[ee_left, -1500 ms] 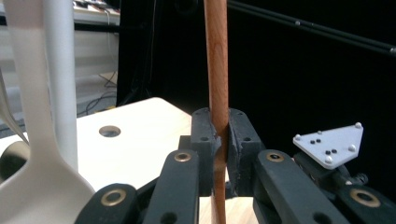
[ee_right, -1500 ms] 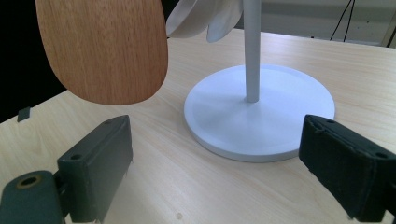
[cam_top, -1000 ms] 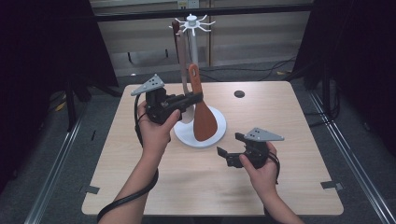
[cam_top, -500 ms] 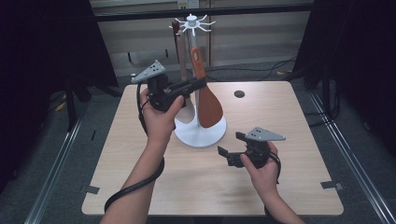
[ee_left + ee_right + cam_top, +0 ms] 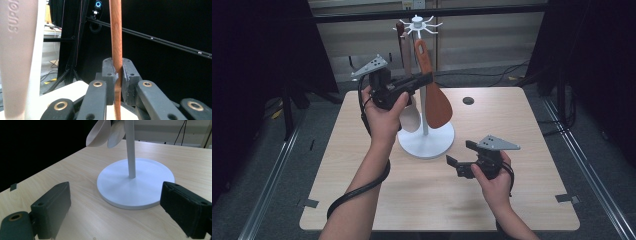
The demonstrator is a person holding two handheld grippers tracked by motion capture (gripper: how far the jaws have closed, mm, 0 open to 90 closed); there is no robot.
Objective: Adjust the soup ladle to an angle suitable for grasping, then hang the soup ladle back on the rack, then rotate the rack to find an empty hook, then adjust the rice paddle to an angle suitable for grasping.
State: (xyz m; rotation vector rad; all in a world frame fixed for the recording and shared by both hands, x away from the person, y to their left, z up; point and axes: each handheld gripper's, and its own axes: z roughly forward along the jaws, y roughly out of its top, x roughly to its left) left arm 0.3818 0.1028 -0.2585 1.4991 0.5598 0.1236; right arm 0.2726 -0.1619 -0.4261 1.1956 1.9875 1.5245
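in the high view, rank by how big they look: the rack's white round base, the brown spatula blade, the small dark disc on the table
1. The white round base looks largest.
2. The brown spatula blade comes next; it is lifted nearer the camera, so it may look somewhat bigger than it is.
3. The small dark disc looks plainly smallest.

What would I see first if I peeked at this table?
First, the left tool, lifted above the table, pinching the handle of a reddish-brown spatula beside the white rack, near its hooks at the top. A pale utensil already hangs on that rack behind the hand. Nearer the front, the right tool waits open, low over the table, pointing at the rack's round base.
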